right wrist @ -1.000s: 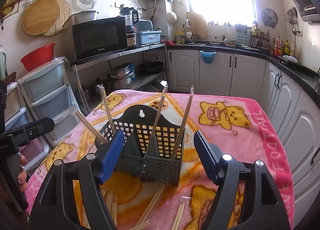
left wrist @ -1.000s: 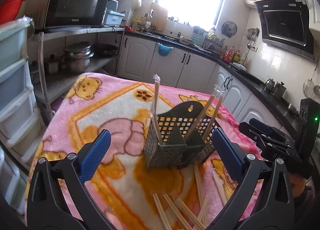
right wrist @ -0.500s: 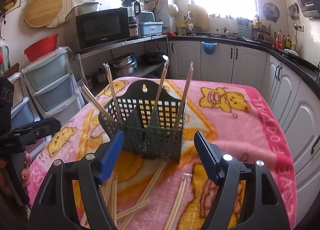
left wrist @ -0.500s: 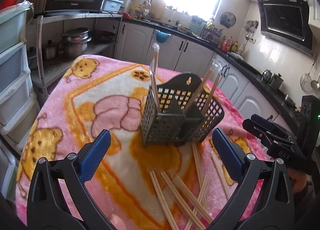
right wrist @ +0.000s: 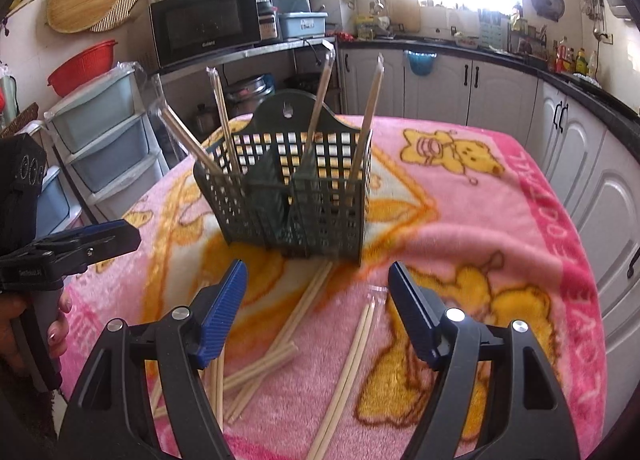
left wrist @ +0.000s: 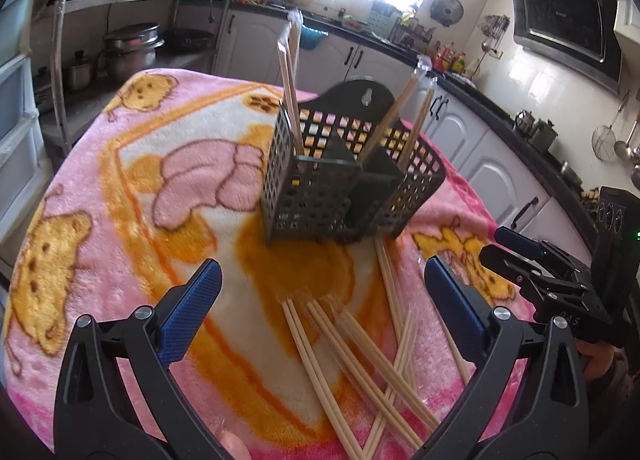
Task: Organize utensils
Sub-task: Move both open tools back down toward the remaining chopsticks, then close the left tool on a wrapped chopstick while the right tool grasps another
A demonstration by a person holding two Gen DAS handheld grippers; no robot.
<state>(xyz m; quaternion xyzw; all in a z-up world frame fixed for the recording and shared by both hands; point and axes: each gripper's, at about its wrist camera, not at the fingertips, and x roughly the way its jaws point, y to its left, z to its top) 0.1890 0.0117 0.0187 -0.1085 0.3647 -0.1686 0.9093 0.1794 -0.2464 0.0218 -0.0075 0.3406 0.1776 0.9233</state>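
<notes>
A dark green slotted utensil holder [left wrist: 320,196] [right wrist: 296,196] stands upright on the pink blanket [left wrist: 120,188] [right wrist: 480,228], with several wrapped chopstick pairs [left wrist: 290,100] [right wrist: 320,100] leaning in its compartments. More wrapped chopsticks [left wrist: 352,356] [right wrist: 288,324] lie loose on the blanket in front of it. My left gripper [left wrist: 320,308] hangs open above the loose pile, nothing between its blue pads. My right gripper [right wrist: 316,308] is open too, over the chopsticks nearest the holder. Each gripper shows at the edge of the other's view [left wrist: 532,260] [right wrist: 88,240].
The blanket-covered table sits in a kitchen. Plastic drawers [right wrist: 100,132] and a shelf with a microwave [right wrist: 208,28] and pots [left wrist: 128,52] stand on one side. White cabinets [right wrist: 460,80] and a black counter run along the back and far side.
Both grippers have come down and tilted toward the table. The holder sits higher in each view and the loose chopsticks in front of it have come into fuller sight. Jaws unchanged.
</notes>
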